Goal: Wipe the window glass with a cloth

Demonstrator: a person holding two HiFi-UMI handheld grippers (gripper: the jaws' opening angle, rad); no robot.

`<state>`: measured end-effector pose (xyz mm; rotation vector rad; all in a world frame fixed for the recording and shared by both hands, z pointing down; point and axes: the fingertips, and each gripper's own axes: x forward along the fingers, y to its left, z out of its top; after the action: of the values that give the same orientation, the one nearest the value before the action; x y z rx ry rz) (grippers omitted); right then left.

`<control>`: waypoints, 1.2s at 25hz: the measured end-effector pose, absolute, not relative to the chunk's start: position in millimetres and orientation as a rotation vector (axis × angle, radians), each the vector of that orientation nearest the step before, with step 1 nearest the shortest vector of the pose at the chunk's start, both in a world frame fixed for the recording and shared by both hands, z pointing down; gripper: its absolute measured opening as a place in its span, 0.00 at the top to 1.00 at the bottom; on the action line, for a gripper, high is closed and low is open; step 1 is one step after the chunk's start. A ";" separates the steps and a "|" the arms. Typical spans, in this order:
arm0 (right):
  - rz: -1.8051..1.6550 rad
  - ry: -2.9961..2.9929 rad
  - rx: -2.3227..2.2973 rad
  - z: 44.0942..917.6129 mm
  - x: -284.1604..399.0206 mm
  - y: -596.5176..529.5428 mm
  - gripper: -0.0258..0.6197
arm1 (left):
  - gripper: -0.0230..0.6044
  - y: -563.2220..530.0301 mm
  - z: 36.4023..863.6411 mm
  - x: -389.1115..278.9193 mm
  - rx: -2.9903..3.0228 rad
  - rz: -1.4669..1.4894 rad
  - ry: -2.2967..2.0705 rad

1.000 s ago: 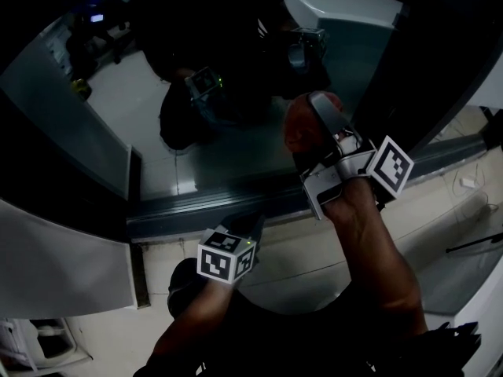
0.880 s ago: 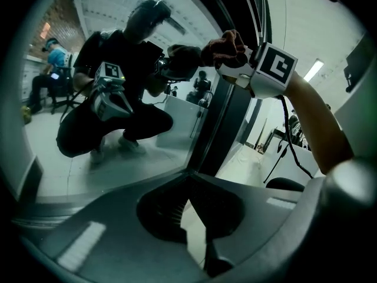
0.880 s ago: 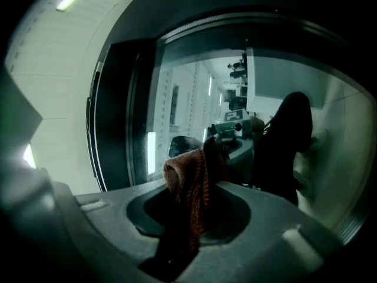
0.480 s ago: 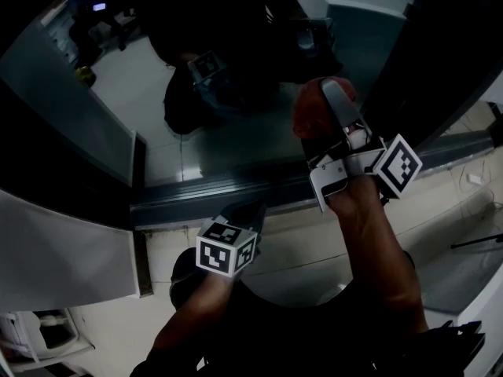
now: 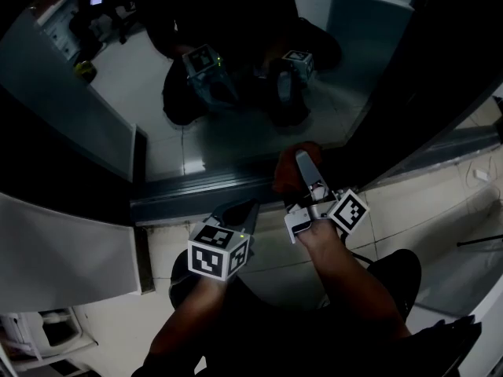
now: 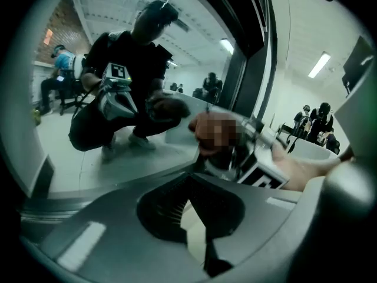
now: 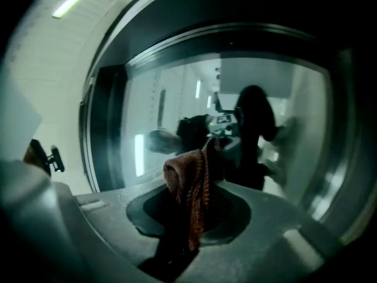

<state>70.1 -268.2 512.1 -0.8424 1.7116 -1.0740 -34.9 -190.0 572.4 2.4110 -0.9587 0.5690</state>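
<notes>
Head view shows the right tool (image 5: pixel 299 162) at the centre of the frame, just above the dark window frame (image 5: pixel 196 191), with a reddish cloth (image 5: pixel 287 171) bunched at its tip by the lower edge of the glass (image 5: pixel 236 124). Whether the cloth touches the pane cannot be told. The right gripper view has the jaws clamped on the cloth (image 7: pixel 187 181), a fold standing up between them before the glass (image 7: pixel 147 117). The left tool (image 5: pixel 240 210) sits lower left of the right one, below the frame and over the tiled floor (image 5: pixel 409 195). In the left gripper view its (image 6: pixel 189 178) jaws are closed tip to tip with nothing between them. The pane mirrors a crouching person and both tools.
</notes>
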 end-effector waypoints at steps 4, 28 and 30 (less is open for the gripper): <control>-1.314 1.556 -1.046 641.9 65.5 -275.0 0.85 | 0.94 -183.3 573.6 -42.2 2.411 0.576 -0.963; -1.696 1.257 -1.310 793.5 16.3 -297.7 0.85 | 0.94 -172.2 579.6 -80.2 2.365 0.580 -1.008; -1.701 1.263 -1.311 789.9 16.6 -297.1 0.85 | 0.94 -174.3 577.9 -80.9 2.365 0.576 -1.014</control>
<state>16.6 -297.1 789.9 -1.3111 1.2631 -1.7008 -80.9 -174.3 577.9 2.3649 -1.0142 0.5761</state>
